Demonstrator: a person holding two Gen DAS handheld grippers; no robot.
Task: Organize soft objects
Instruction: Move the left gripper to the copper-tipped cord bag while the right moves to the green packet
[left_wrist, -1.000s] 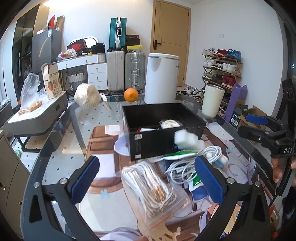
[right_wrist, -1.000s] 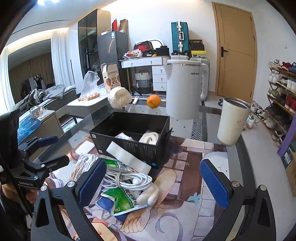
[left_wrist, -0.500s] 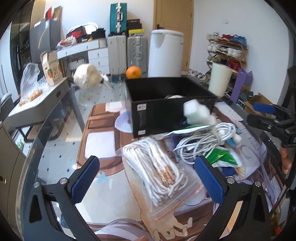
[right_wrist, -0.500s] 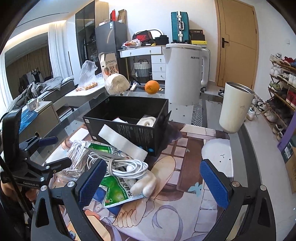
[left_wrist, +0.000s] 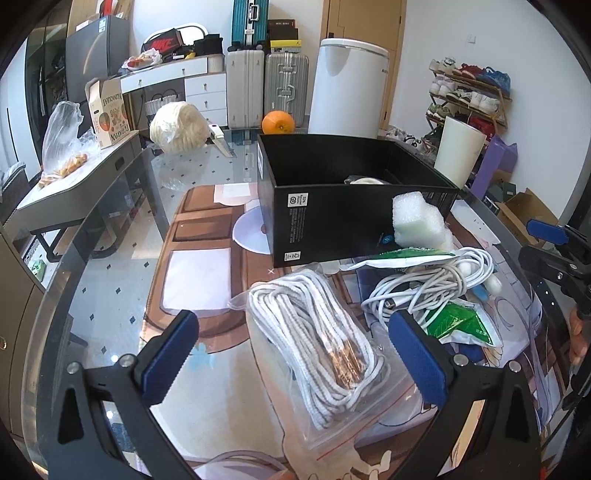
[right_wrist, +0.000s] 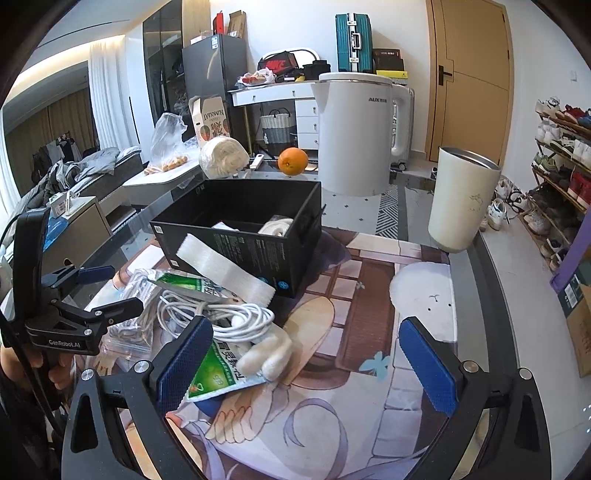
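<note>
a lived-in home, a living and entry area in one. at the far wall stand hard-shell suitcases (left_wrist: 266, 86), a white desk with drawers (left_wrist: 184, 83) and a wooden door (right_wrist: 471, 79). a shoe rack (left_wrist: 469, 98) full of sneakers lines the right side. far left, curtains (right_wrist: 109, 99) and a sofa heaped with clothes (right_wrist: 85, 173). an orange (right_wrist: 293, 161) and an electric kettle (right_wrist: 356, 134) sit on the glass table (left_wrist: 110, 258).

A glass table (left_wrist: 122, 236) holds it all, with a cartoon picture mat (right_wrist: 332, 424) on top. A black box (left_wrist: 354, 206) sits in the middle. At six o'clock from the box lies a bag of white rope (left_wrist: 325, 347). At twelve o'clock sit an orange (left_wrist: 277, 122) and a white kettle (right_wrist: 354, 136).
</note>
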